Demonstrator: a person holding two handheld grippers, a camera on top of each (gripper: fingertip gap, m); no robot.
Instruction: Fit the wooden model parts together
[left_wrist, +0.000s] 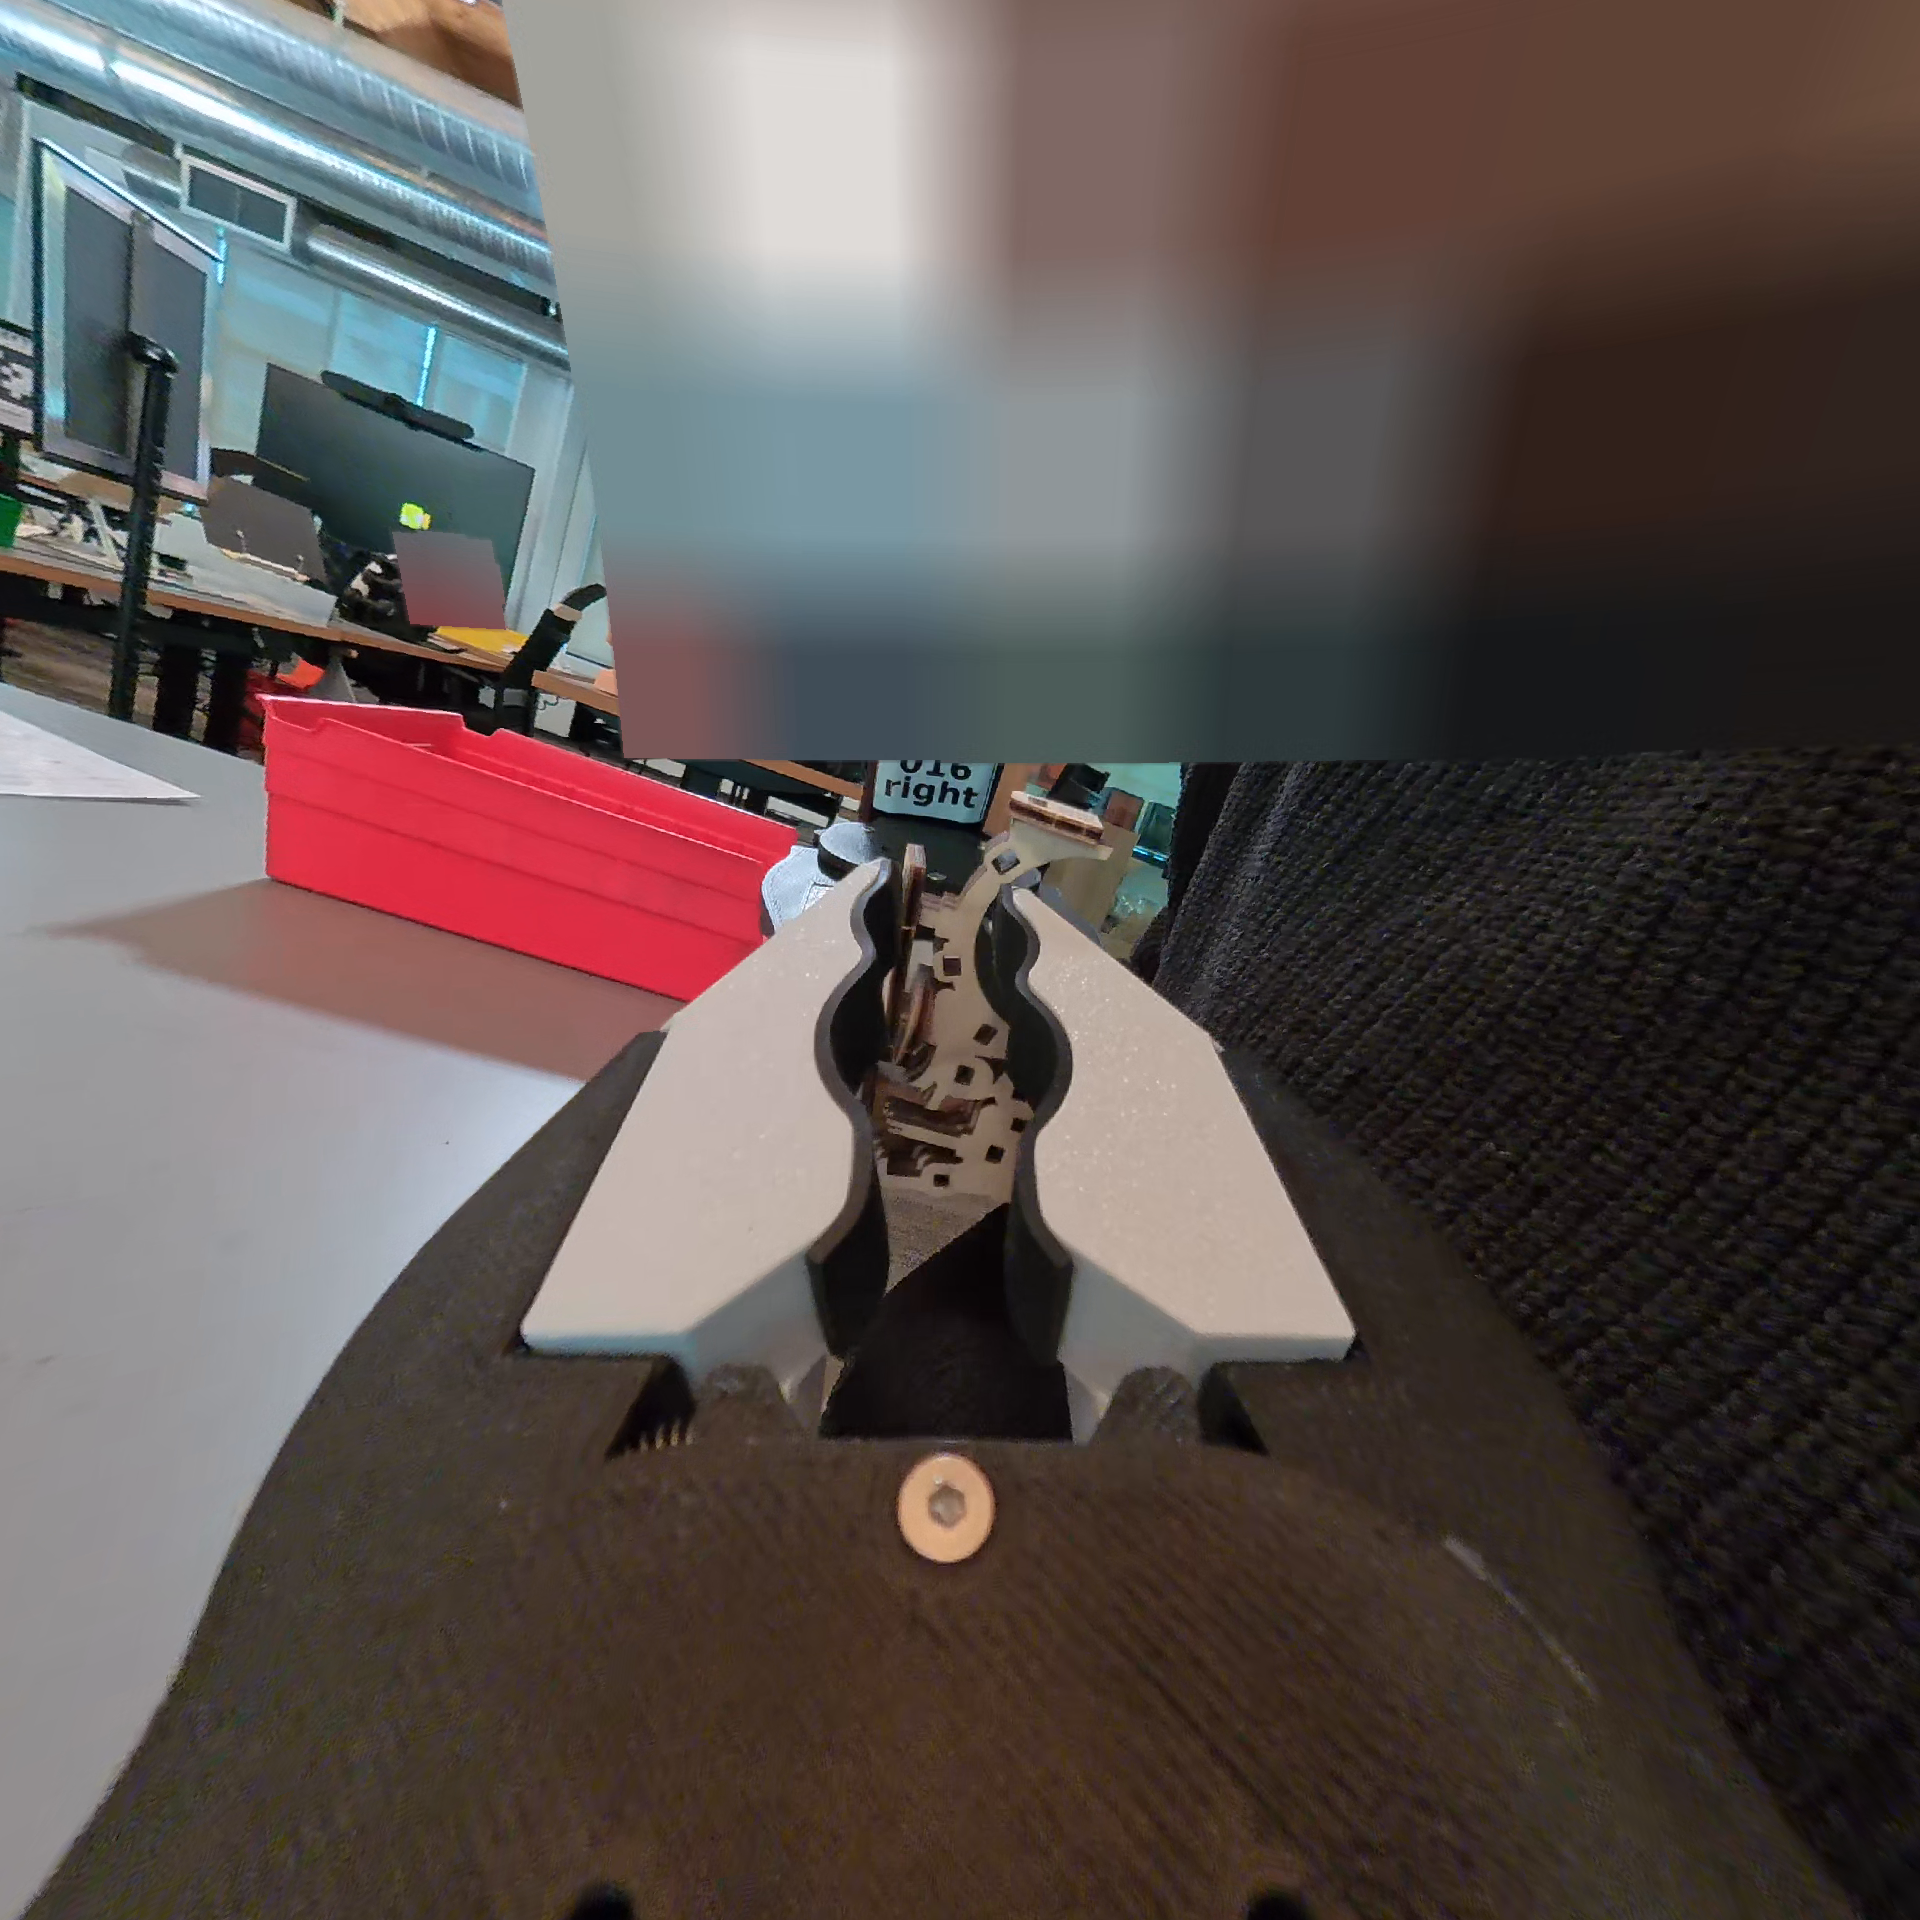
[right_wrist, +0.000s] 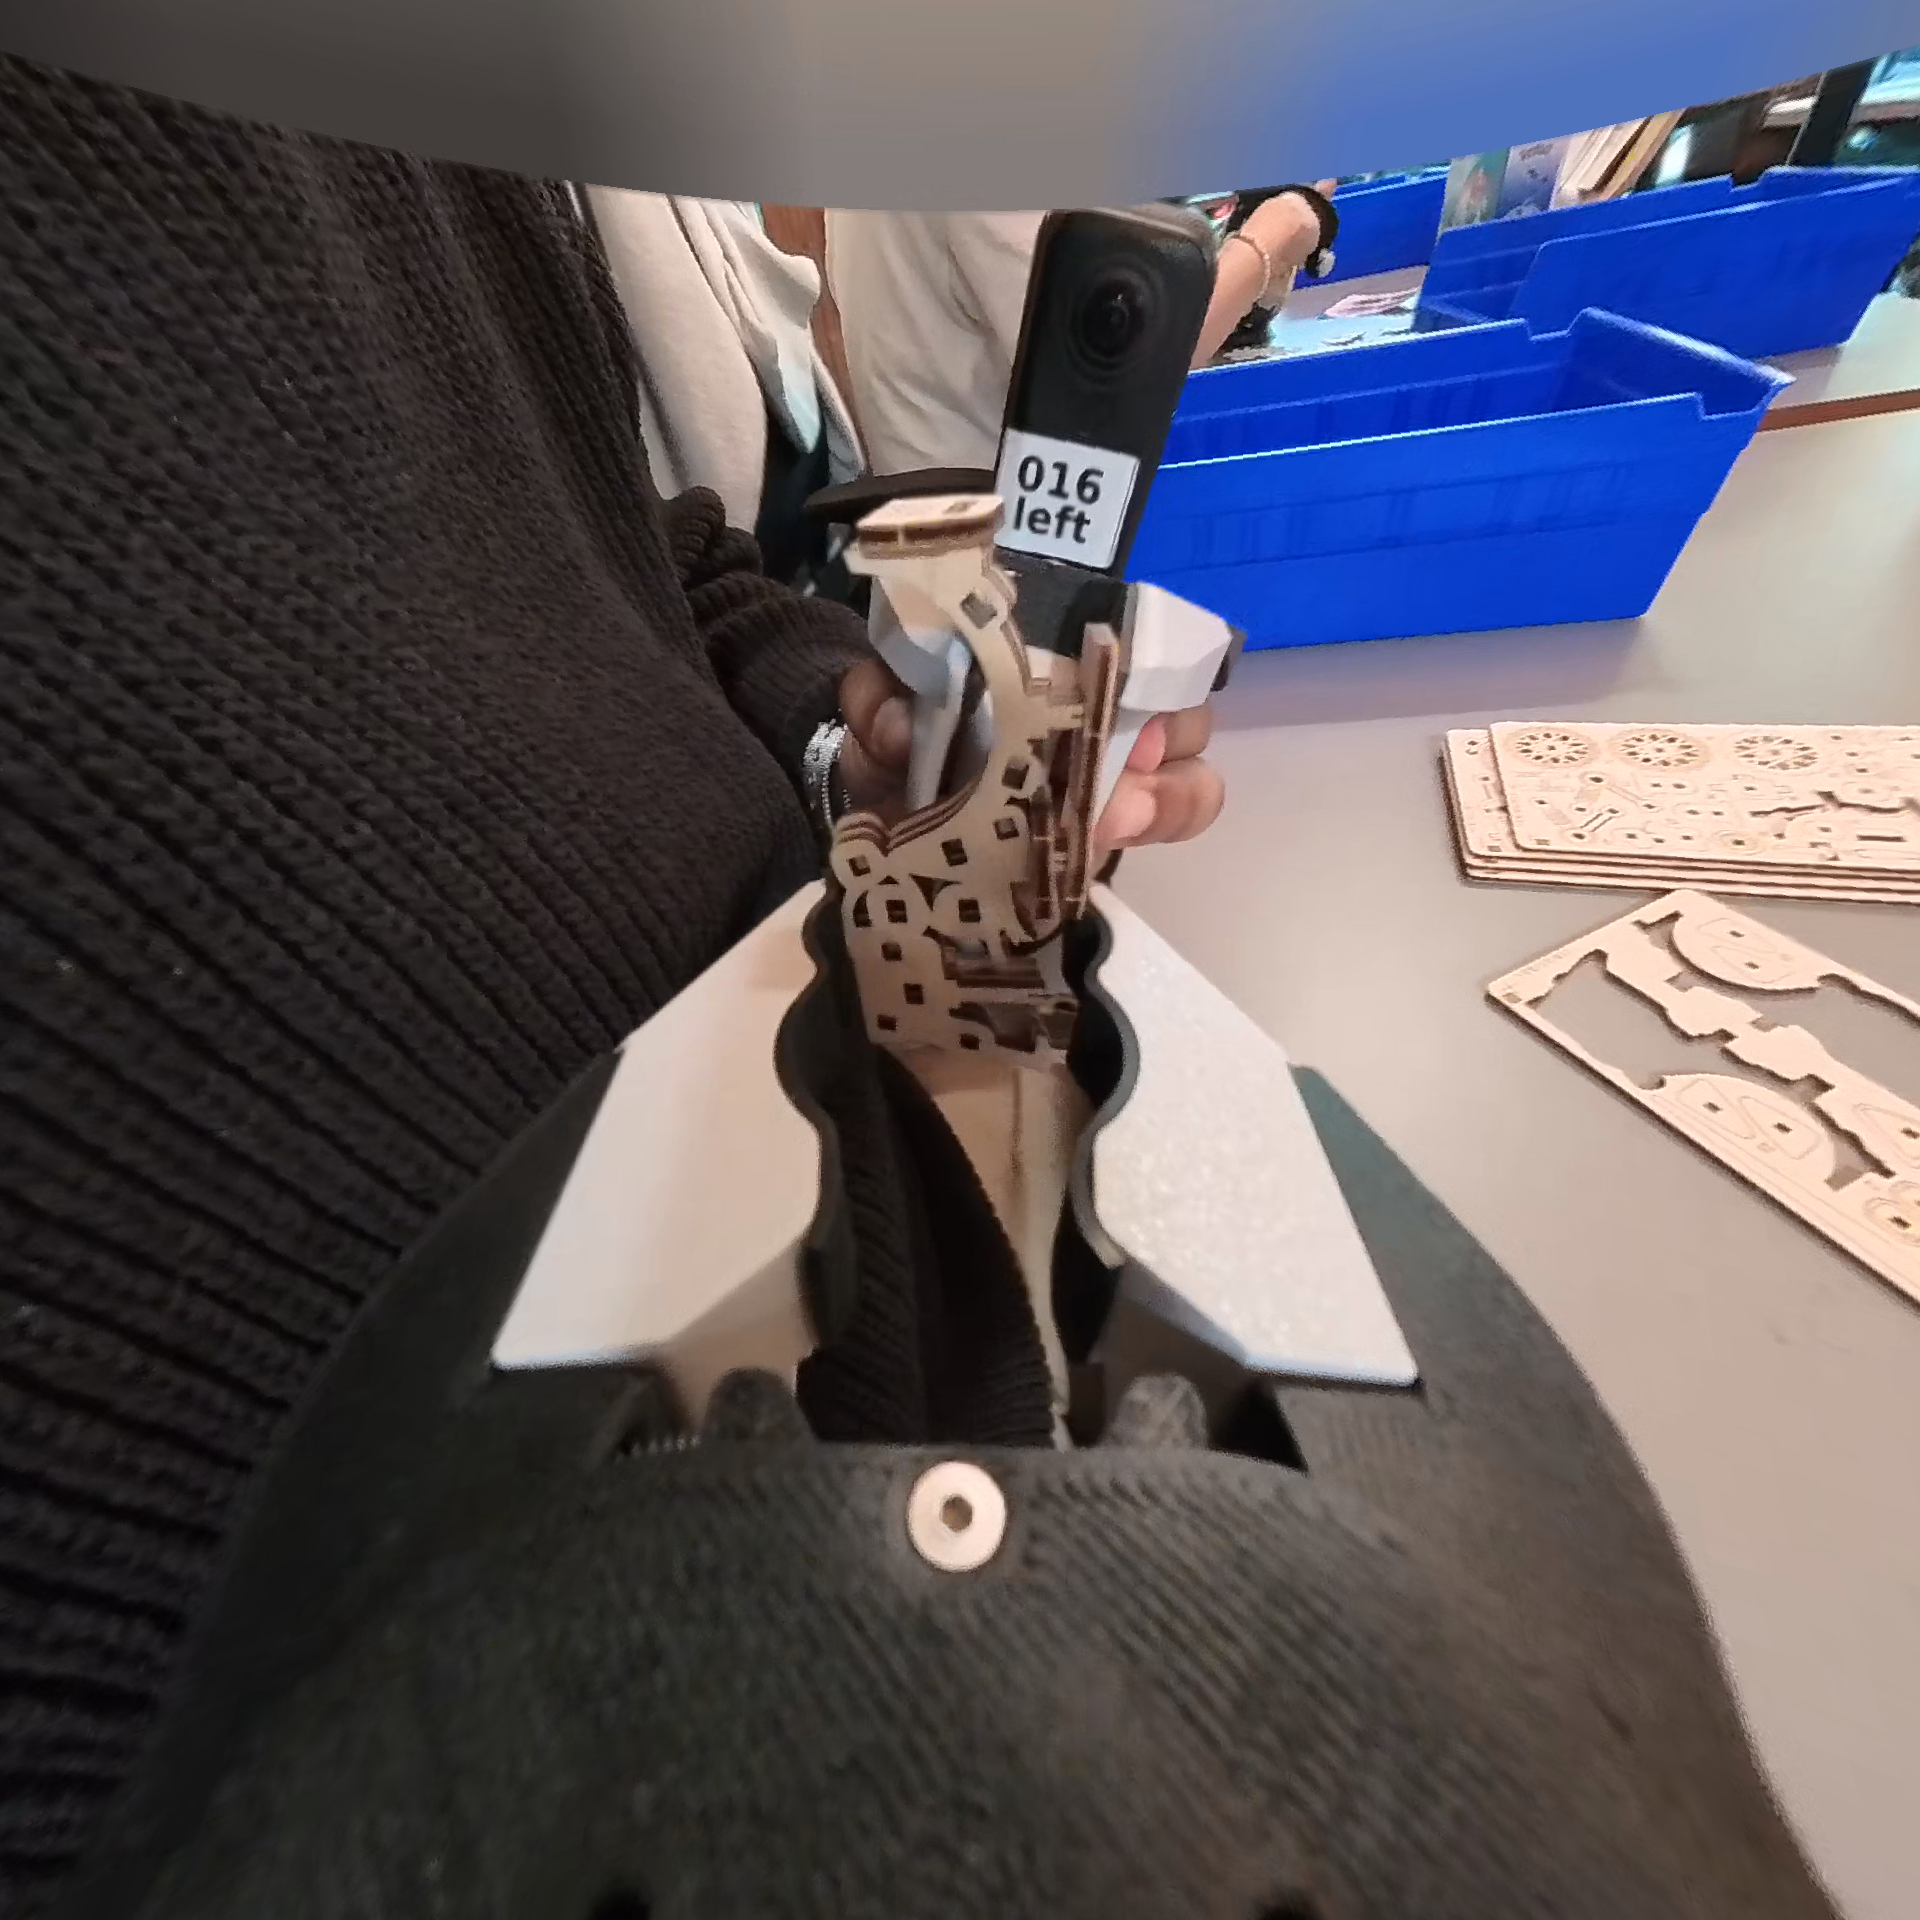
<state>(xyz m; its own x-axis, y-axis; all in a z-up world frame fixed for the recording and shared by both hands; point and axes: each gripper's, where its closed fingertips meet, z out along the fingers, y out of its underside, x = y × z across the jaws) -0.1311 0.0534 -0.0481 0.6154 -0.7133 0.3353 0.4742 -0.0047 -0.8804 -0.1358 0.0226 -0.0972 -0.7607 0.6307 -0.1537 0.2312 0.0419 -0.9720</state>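
- Left tool (left_wrist: 943, 914) and right tool (right_wrist: 951, 935) both clamp one wooden model (right_wrist: 966, 831) from opposite ends.
- Grey table (right_wrist: 1351, 935) lies open between blue bin (right_wrist: 1455, 499) and wooden sheets (right_wrist: 1683, 810).

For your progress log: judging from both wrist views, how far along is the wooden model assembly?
Done: a partly built wooden assembly of several slotted layers already exists. In hand: both the left tongs and the right tongs clamp it, held above the grey table. Left: the punched-out sheet and the stack of uncut part sheets suggest many pieces remain.
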